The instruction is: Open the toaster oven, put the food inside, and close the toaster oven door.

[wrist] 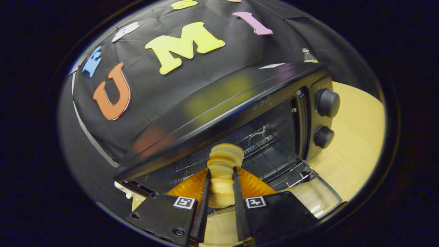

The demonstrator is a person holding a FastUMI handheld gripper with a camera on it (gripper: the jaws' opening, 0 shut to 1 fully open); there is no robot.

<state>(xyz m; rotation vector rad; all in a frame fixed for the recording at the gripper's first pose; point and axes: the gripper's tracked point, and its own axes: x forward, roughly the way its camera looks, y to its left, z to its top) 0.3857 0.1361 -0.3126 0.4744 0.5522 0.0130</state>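
Both fingers (205, 202) of the gripper (221, 178) press against the sides of a pale, ridged piece of food (223, 171), holding it narrowly between them, its rounded top poking out past the fingertips. Each finger base carries a small square black-and-white marker (255, 202). Under the food and just ahead of the fingers lies an orange, ribbed, rounded piece (253, 185); what it is cannot be told.

Right beyond the held food stands the black toaster oven (219, 113), tilted in the view, its mouth open. Its door (317, 197) is folded down toward the fingers, the glass pane lying near the right finger. A wire rack (274, 154) spans the dark cavity, level with the food's top. Two round black knobs (327, 103) sit one above the other on the oven's right panel. A light wooden table (356, 144) carries the oven.
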